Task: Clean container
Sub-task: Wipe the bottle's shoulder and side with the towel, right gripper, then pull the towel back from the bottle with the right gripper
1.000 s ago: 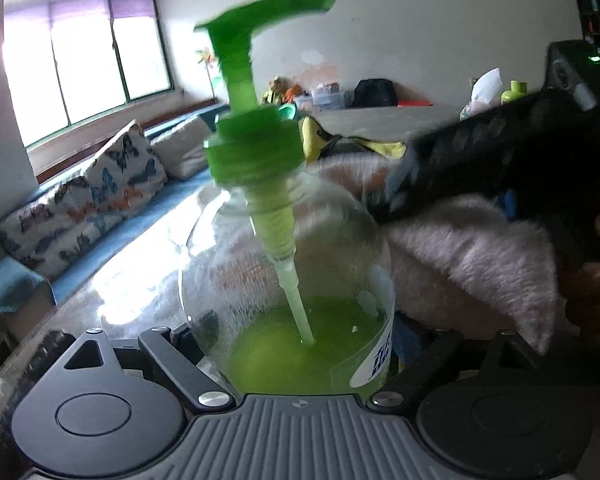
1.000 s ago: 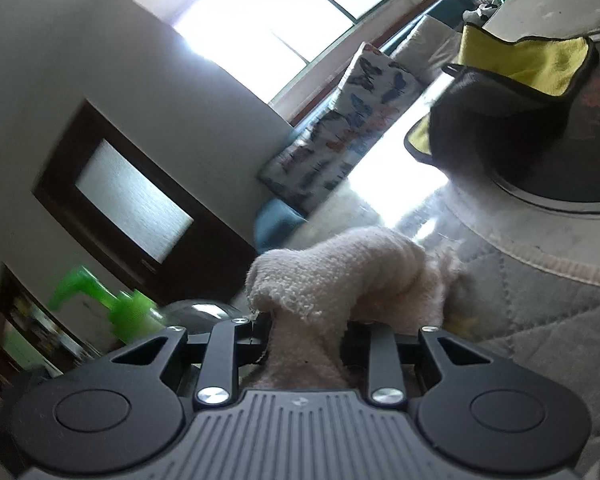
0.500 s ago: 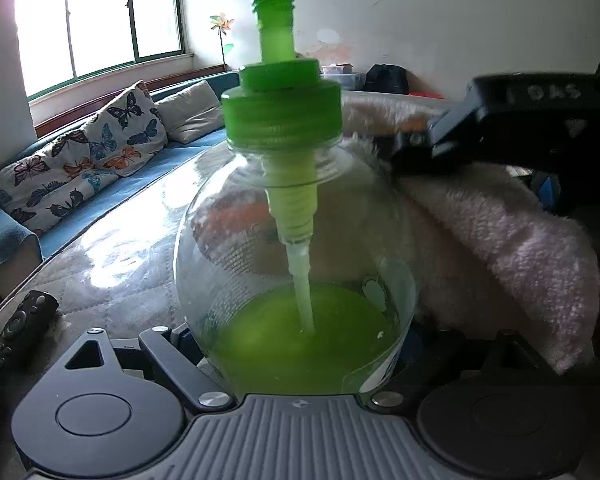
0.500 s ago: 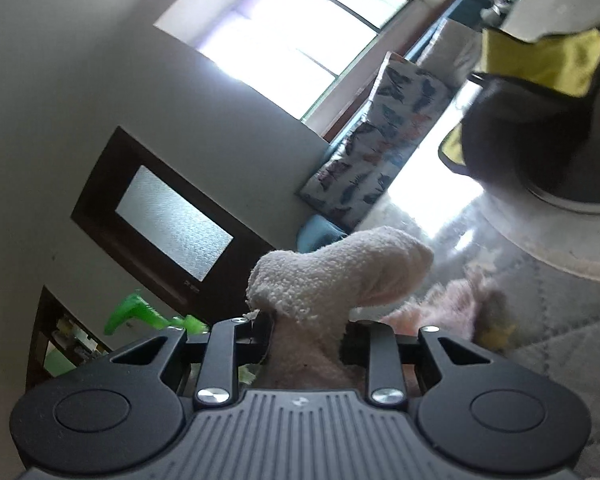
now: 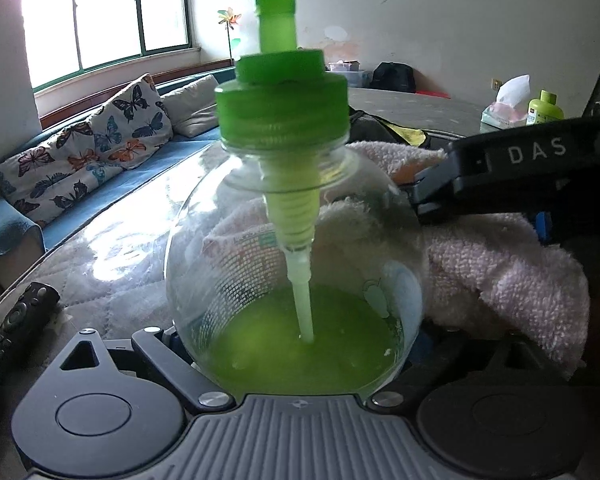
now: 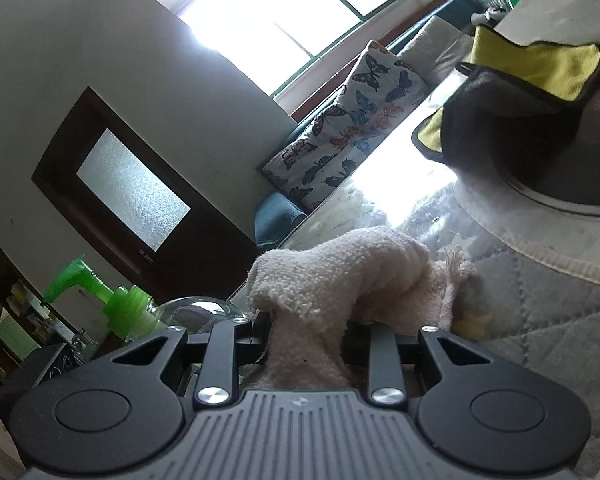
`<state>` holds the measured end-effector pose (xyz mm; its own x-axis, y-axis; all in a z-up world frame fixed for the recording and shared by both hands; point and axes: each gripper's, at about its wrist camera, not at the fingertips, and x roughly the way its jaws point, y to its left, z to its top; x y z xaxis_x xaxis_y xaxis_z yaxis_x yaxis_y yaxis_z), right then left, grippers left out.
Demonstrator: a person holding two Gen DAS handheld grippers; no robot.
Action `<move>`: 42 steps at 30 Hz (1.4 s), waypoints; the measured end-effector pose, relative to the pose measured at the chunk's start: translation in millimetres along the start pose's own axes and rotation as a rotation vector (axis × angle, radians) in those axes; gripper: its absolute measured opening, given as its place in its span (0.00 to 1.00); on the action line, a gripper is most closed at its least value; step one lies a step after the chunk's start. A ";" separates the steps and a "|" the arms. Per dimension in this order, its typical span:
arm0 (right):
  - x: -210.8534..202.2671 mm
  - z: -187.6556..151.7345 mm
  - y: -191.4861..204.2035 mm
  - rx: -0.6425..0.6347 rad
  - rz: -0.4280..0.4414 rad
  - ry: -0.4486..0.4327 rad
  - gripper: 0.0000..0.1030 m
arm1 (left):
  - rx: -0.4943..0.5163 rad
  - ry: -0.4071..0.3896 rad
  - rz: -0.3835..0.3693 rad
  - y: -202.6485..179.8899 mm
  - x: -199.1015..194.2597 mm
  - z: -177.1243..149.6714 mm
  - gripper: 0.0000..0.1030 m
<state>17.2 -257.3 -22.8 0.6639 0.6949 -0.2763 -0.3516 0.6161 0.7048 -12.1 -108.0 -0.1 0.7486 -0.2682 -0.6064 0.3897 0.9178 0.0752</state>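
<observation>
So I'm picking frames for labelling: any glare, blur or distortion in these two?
Left wrist view: sharp, but the window is blown out, glare streaks the table, and the bottle bends the towel seen through it. Right wrist view: tilted, window overexposed, a white glare patch on the table, fisheye curving the door.

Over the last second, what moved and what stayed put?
The pump bottle went from tilted to upright in the left gripper. The right gripper brought the pink towel along the bottle's far side, where it now lies against the glass. Unchanged: the left gripper is shut on the bottle, the right on the towel, and the yellow cloth lies on the table.
</observation>
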 end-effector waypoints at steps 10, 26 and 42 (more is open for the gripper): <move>-26.0 -9.0 12.5 0.079 0.049 -0.077 0.26 | -0.002 -0.007 -0.001 0.7 -0.1 0.5 0.89; -61.5 -36.9 56.2 -0.001 -0.102 -0.043 0.26 | -0.032 -0.008 0.001 -10.1 -9.1 -4.4 0.85; -81.0 -54.9 65.3 -0.029 -0.291 0.030 0.26 | -0.004 -0.010 -0.039 -35.7 -33.2 -20.0 0.85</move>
<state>-95.8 -253.0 9.7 0.7199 0.4981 -0.4833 -0.1689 0.8011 0.5741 -61.6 -126.1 1.5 0.7380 -0.3067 -0.6011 0.4168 0.9077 0.0485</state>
